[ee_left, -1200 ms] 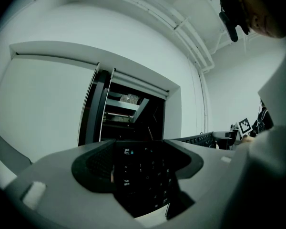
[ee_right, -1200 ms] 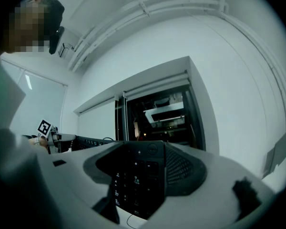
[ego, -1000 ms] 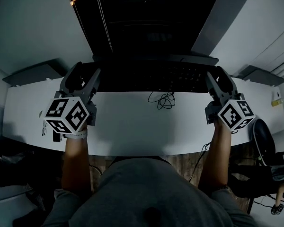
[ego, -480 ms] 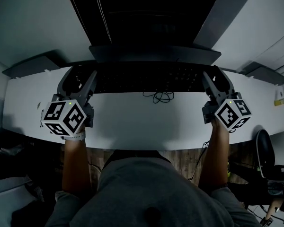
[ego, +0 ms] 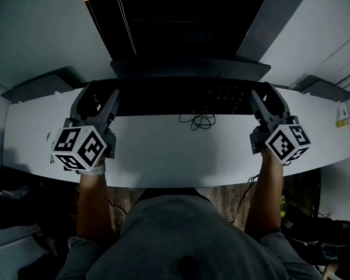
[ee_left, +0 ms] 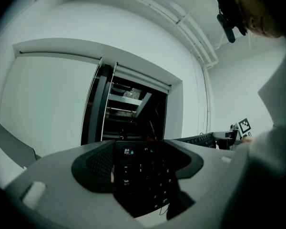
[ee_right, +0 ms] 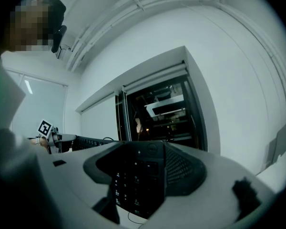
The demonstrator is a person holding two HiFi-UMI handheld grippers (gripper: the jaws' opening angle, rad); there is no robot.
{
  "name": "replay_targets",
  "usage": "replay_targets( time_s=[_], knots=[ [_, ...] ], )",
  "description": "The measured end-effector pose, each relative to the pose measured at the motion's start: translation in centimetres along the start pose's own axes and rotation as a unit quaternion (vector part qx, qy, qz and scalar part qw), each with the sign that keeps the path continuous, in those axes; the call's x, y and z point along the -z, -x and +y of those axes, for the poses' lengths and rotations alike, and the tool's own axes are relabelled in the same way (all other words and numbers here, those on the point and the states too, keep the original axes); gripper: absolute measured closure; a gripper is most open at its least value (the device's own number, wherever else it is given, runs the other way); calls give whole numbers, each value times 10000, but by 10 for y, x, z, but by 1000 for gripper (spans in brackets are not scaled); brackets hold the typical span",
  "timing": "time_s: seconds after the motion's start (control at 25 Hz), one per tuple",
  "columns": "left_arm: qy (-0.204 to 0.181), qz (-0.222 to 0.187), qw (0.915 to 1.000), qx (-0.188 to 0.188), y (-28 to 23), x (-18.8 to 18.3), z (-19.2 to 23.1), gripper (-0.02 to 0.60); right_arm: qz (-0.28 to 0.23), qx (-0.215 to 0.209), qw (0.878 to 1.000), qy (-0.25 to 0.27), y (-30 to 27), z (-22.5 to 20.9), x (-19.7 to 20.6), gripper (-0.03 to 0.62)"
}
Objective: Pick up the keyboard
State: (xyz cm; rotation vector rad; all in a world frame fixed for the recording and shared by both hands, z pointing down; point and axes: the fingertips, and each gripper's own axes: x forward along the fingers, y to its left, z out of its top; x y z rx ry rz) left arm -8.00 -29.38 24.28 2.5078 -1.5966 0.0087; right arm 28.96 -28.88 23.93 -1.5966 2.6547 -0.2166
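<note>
Keyboard (ego: 181, 97) slightly shifted since before, ends tight between left gripper (ego: 101, 93) and right gripper (ego: 263, 93) fingers (ego: 110, 105).

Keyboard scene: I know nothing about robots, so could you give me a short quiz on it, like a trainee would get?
1. True or false: only the left hand-held gripper holds the keyboard; the right hand-held gripper is empty.
2. What dark thing shows against the white table near the keyboard's middle? A. a looped cable B. a cup C. a mouse
3. Fill in: the lit key seen between the left hand-held gripper's jaws reads ___.
Key: 1 false, each hand-held gripper is shut on one end of the keyboard; 2 A; 3 Esc.
</note>
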Motion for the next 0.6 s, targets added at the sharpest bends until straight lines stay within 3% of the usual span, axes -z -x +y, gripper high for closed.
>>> replay_targets(
  time_s=[0.6],
  knots=[
    [33,-32,9999,142,-6,2,4,281,-32,126,9999,57,2,2,-1,339]
  ],
)
